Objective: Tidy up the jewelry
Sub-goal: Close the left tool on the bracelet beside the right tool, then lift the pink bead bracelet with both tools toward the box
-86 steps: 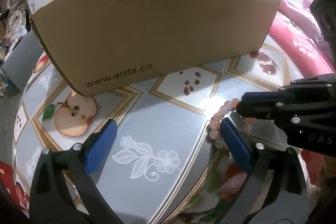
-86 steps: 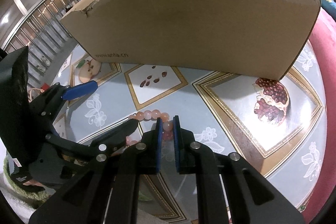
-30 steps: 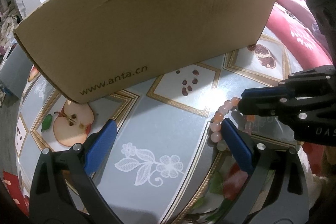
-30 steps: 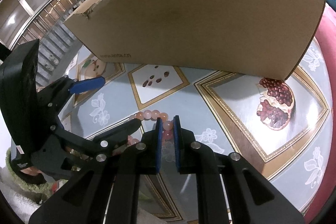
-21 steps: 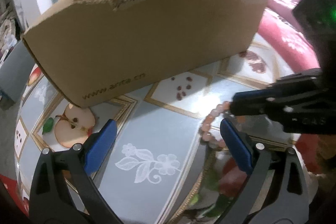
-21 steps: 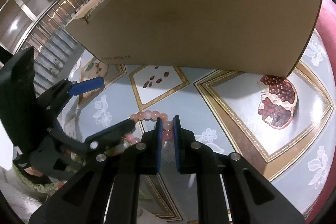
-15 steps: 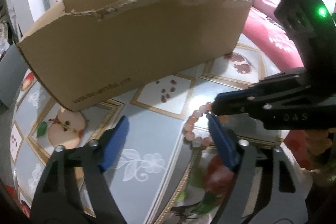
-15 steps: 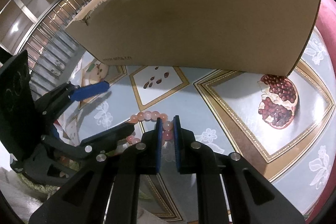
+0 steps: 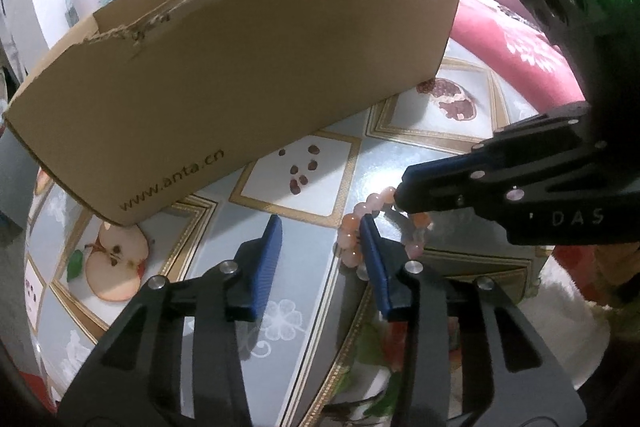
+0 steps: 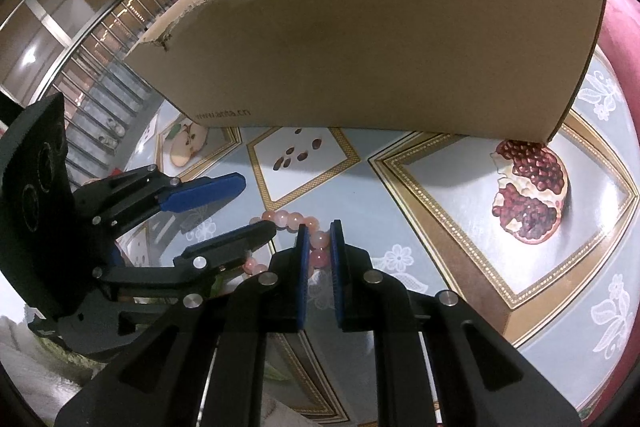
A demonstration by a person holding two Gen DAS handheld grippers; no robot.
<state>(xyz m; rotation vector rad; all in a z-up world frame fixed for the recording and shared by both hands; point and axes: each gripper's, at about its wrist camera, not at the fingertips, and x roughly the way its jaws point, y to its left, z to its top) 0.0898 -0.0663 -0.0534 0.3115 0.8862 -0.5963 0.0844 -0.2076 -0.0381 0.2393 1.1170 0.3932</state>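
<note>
The cardboard box (image 9: 248,67) carries a web address printed in dark letters along the lower left of its near wall; in the left wrist view it reads "www.anta.cn", with the first letters close to the box's bottom edge. In the right wrist view the same line sits at the box's near left corner but is too small to read surely. The black body of the right gripper (image 9: 404,197) bears pale letters "DAS" on its side.
</note>
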